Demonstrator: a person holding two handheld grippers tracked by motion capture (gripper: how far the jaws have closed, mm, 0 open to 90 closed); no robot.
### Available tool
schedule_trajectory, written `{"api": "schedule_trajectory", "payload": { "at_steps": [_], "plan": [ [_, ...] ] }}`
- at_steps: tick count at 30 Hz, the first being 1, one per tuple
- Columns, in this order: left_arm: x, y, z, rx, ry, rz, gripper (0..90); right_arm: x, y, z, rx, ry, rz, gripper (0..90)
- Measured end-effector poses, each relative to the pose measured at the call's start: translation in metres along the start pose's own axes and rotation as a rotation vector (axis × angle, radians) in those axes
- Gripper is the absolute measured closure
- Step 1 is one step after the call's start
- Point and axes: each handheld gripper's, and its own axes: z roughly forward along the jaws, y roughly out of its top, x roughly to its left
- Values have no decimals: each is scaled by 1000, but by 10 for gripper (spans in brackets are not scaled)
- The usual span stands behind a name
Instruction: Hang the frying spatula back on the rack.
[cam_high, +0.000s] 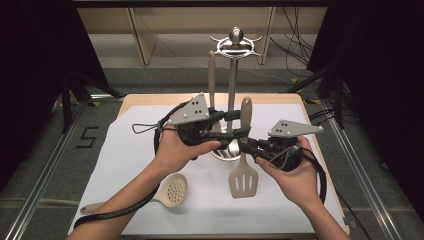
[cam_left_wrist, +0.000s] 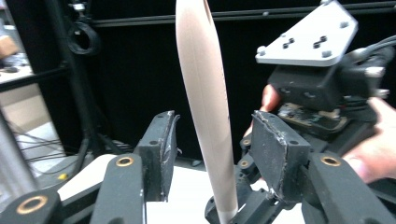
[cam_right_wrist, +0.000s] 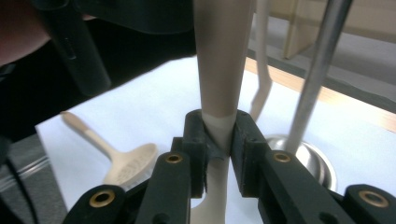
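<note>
Beige slotted spatula with a long tapered handle (cam_high: 243, 172) stands upright near the middle of the table, its blade hanging low over the white sheet (cam_high: 130, 155) – the right gripper (cam_high: 250, 146) has its black jaws clamped on the neck, just where the handle meets the paler blade stem, as the right gripper view shows (cam_right_wrist: 219, 135). The left gripper (cam_high: 240, 124), higher up on the handle, has its jaws apart: in the left gripper view the handle (cam_left_wrist: 205, 116) rises between the two pads with a gap on either side, touching neither. No earlier picture is at hand, so only this stance can be told. The person's left hand (cam_high: 175, 147) wraps that gripper from below, the right hand (cam_high: 295, 175) cups the other; each gripper carries a grey three-cornered plate.

Just behind the spatula stands a steel utensil stand with a round base and a hooked crown (cam_high: 232, 90) – a second beige utensil (cam_high: 211, 75) hangs from it. Well apart, at the front left of the sheet, a beige perforated round skimmer (cam_high: 172, 191) lies flat.
</note>
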Motion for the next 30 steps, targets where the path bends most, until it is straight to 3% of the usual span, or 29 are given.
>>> {"api": "schedule_trajectory", "payload": {
  "at_steps": [1,2,3,5,8,9,14,16,17,19,22,24,27,30],
  "plan": [
    [1,0,0,5,9,-5,499,0,1,2,-7,-17,-22,783],
    [1,-1,0,10,17,-8,505,3,2,1,18,-24,-6,783],
    [2,-1,0,12,24,-9,517,5,4,2,15,-51,-16,783],
    [3,-3,1,21,27,-12,524,7,5,2,17,-54,10,784],
    [4,-6,2,25,29,-27,543,8,7,3,28,-91,7,783],
    [4,-6,3,29,27,-29,550,10,8,4,28,-90,41,783],
    [4,-9,6,38,11,-37,597,12,11,6,13,-89,45,783],
    [4,-10,7,44,3,-38,624,15,12,7,6,-73,82,783],
    [4,-11,7,45,-4,-37,645,14,13,8,-4,-65,66,783],
    [3,-12,6,35,-8,-39,702,16,14,8,-12,-55,86,782],
    [3,-12,4,22,-39,-77,736,16,14,9,-21,-55,60,780],
    [3,-10,4,29,-44,-66,744,16,13,10,-37,-47,46,777],
    [6,-6,2,28,-53,-70,748,14,12,11,-64,-9,69,760],
    [12,0,0,21,-57,-70,749,12,11,11,-98,-1,69,659]
  ]
}}
